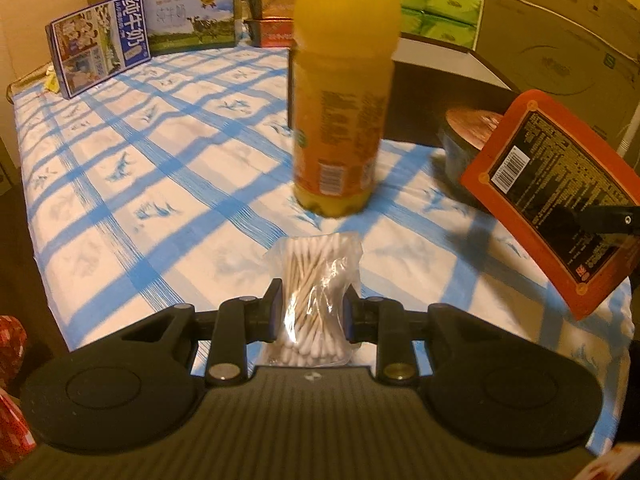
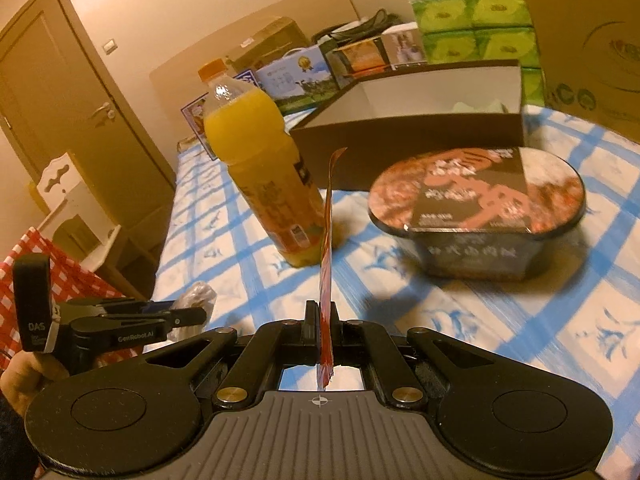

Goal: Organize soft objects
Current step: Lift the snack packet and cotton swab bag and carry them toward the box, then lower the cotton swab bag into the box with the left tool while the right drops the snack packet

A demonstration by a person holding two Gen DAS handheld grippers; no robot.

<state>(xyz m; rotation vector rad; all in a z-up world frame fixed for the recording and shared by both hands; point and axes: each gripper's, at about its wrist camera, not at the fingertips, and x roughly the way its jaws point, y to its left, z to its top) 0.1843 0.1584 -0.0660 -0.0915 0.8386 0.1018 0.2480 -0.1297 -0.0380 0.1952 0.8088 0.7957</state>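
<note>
- Crinkled clear plastic bag of wooden-stemmed cotton swabs point(image 1: 314, 300) sits clamped between the blue-padded fingers of the black left gripper point(image 1: 312, 314), above the blue-and-white checked cloth point(image 1: 132, 168); its long axis runs forward, away from the camera, toward the orange juice bottle point(image 1: 340, 96).
- Flat orange-red sachet with black printed panel point(image 2: 326, 280) is pinched at its lower edge by the black right gripper point(image 2: 323, 326) — jaws closed tight on it. It stands edge-on in the right wrist view, long axis pointing up and forward; in the left wrist view it hangs tilted at the right.
- Round dark instant-noodle bowl with glossy foil lid point(image 2: 480, 208) rests on the cloth, just before a brown cardboard box point(image 2: 408, 136).
- Left gripper is held level and low — seen from the right wrist view, it points forward at the left.
</note>
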